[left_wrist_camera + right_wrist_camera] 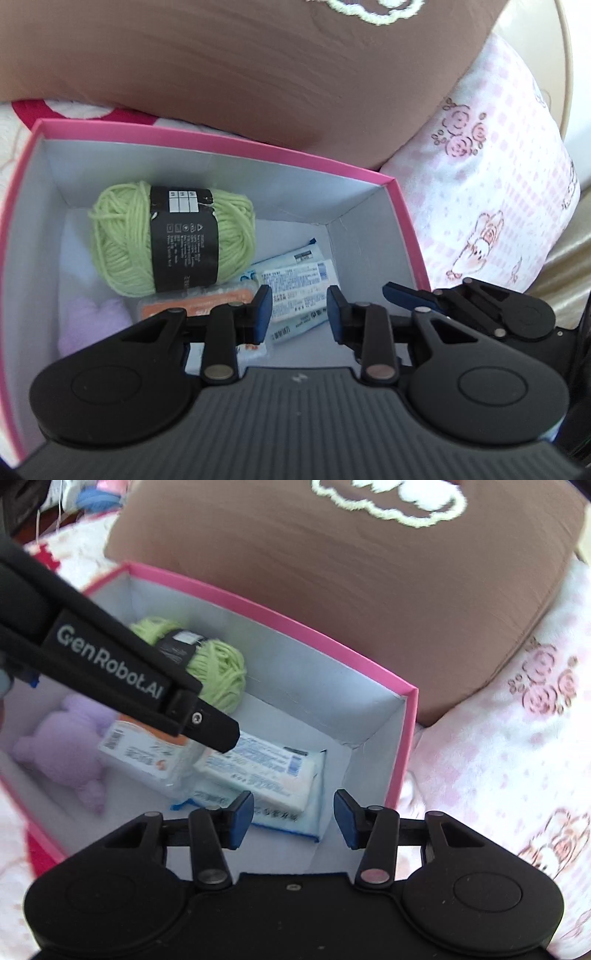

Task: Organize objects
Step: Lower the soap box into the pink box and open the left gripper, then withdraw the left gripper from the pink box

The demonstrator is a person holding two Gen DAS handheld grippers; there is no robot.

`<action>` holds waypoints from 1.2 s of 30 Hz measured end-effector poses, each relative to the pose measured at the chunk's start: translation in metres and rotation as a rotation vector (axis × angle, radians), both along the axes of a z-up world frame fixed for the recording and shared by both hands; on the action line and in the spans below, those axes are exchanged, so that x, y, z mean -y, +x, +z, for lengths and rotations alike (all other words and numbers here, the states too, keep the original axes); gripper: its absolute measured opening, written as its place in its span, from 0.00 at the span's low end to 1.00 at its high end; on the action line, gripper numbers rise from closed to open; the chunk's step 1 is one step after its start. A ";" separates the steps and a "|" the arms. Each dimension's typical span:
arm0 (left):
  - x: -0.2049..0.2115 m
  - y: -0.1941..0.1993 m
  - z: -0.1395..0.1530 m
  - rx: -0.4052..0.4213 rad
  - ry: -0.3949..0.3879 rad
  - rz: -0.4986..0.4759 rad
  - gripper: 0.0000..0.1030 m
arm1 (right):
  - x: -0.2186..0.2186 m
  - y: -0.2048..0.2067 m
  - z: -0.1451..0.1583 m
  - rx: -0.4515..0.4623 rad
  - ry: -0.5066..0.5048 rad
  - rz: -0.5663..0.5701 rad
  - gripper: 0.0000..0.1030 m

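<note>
Pink box (207, 142) with white inside sits on the bed, open top. Left to right inside it in the left wrist view: lilac plush toy (92, 325) at the near-left floor, green yarn ball (173, 236) with black label band toward the back-left, orange-labelled packet (195, 308) just in front of the yarn, blue-and-white tissue packs (295, 284) stacked toward the right wall.

Left gripper (300, 312) hangs over the box, fingers (263, 314) at a narrow gap, empty, nothing pinched; packs are seen below through the gap.

Right gripper (293, 818) at the near-right corner of the box, fingers (242, 819) moderately apart, empty, above the tissue packs; its tip also shows at the right edge of the left view, just beside the left gripper.

Behind the box: brown cushion (258, 74) with cream embroidery, touching the back rim. Right of the box: pink-and-white printed pillow (498, 192), just beside the box's right wall.
</note>
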State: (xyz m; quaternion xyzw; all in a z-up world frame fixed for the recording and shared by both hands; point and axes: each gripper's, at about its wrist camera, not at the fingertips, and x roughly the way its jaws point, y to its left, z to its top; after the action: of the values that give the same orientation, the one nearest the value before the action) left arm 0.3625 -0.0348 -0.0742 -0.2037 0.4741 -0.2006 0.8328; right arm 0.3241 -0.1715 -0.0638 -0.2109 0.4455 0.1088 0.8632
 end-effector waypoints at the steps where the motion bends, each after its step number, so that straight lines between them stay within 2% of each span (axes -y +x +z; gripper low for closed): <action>1: 0.000 -0.003 0.003 0.001 0.019 -0.004 0.29 | 0.003 -0.005 0.004 -0.002 0.027 -0.002 0.51; 6: 0.005 -0.022 0.024 0.018 0.124 -0.046 0.31 | 0.022 -0.027 0.022 -0.055 0.136 -0.028 0.51; 9: 0.006 -0.037 0.038 0.033 0.153 -0.067 0.33 | 0.039 -0.032 0.032 -0.090 0.204 -0.058 0.51; 13: 0.007 -0.048 0.053 -0.004 0.210 -0.053 0.36 | 0.049 -0.039 0.054 -0.104 0.271 -0.071 0.51; 16: 0.008 -0.061 0.066 -0.002 0.252 -0.057 0.40 | 0.044 -0.046 0.063 -0.100 0.274 -0.090 0.52; 19: 0.005 -0.074 0.076 -0.020 0.239 -0.074 0.43 | 0.041 -0.061 0.075 -0.102 0.286 -0.084 0.52; 22: 0.007 -0.091 0.087 -0.012 0.272 -0.070 0.45 | 0.033 -0.077 0.085 -0.079 0.241 -0.074 0.53; 28: 0.000 -0.125 0.104 -0.012 0.255 -0.087 0.50 | 0.027 -0.107 0.109 -0.043 0.232 -0.060 0.60; 33: -0.007 -0.151 0.118 -0.020 0.290 -0.095 0.59 | 0.022 -0.131 0.122 -0.045 0.237 -0.050 0.63; 36: -0.005 -0.168 0.128 0.011 0.356 -0.099 0.63 | 0.017 -0.144 0.129 -0.030 0.221 -0.042 0.67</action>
State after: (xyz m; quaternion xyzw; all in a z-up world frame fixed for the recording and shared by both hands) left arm 0.1947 -0.0298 0.0535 -0.0283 0.5071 -0.1552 0.8473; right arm 0.1798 -0.1887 0.0652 -0.1037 0.4480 0.1422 0.8766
